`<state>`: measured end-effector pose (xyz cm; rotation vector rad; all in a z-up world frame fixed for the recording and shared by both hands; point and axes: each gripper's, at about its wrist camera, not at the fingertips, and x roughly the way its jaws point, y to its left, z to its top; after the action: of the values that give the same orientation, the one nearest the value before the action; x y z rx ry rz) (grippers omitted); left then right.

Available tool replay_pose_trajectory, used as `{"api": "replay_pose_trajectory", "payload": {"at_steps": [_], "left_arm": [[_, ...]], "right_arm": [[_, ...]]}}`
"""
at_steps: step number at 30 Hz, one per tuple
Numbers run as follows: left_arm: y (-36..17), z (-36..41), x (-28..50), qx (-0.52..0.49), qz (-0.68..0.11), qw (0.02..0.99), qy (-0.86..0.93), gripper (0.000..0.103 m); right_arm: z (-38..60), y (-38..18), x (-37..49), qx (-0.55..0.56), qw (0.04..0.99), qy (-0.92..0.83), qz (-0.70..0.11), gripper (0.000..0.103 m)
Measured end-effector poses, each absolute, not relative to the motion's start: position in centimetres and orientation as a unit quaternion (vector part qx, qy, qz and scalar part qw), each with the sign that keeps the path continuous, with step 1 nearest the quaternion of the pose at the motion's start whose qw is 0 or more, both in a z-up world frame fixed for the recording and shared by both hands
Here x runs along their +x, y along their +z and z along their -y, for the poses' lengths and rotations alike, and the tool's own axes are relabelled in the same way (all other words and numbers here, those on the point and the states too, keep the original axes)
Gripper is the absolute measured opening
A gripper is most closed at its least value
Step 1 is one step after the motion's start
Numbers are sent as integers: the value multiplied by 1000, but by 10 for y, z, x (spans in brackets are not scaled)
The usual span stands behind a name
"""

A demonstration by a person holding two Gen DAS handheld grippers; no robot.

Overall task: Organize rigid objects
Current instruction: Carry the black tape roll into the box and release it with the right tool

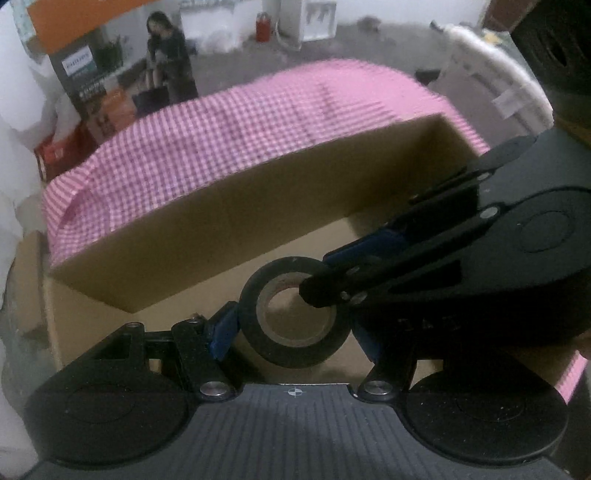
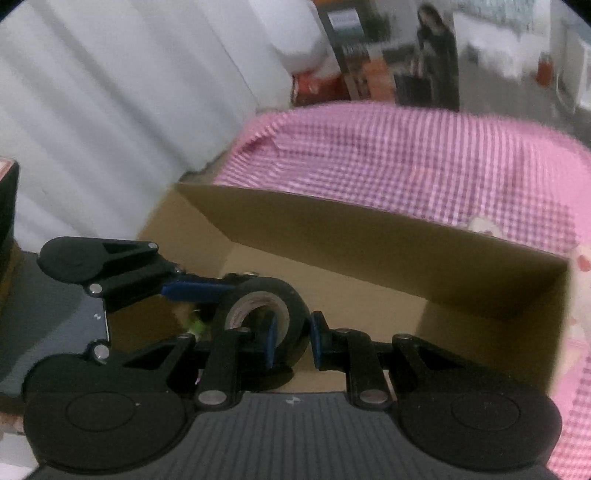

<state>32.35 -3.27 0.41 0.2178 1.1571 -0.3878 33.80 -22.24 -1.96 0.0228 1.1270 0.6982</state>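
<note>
Both grippers meet on one black tape roll (image 1: 293, 313) inside an open cardboard box (image 1: 207, 229). L gripper (image 1: 291, 332) has its blue-padded fingers (image 1: 223, 328) on either side of the roll's outer wall, pads look pressed against it, so it's grasping the roll from outside. R gripper (image 2: 291, 341) comes in from the right in the left wrist view; one finger (image 2: 271, 341) sits inside the roll's core, the other just outside the rim, pinching the roll's wall between them. Roll stands on edge, hole facing the L cam, w/ pale inner core visible; whether it touches the box floor or is lifted slightly, can't tell. Box sits on a pink-white checked cloth (image 2: 406, 158), far wall upright, near flap low. Bkgd: white curtain (image 2: 110, 92) on left side of right wrist view, printed carton w/ a woman pictured (image 1: 110, 74), red container (image 1: 263, 26) on the grey floor, white padded item (image 1: 491, 74) at right of cloth.
</note>
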Motion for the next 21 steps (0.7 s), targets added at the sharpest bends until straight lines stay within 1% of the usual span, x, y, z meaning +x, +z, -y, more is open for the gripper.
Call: {"api": "replay_pose_trajectory", "payload": {"at_steps": [4,10,18,21], "left_arm": [[-10,32,340,104,-558,805,-173,66],[-28,27,360,101,-569,799,-165,66],[-41,22,367,108,-575,796,-157,67],[-37,19,368,103,-569,801,-157,70]], "right_arm": [[216,-39,360,16,775,319,-545,21],[206,-59,381,18,769,313,-557,21],[191,-78,398,27,768,306,-562,23],[192,-80,397,38,765,307,-565,23]]}}
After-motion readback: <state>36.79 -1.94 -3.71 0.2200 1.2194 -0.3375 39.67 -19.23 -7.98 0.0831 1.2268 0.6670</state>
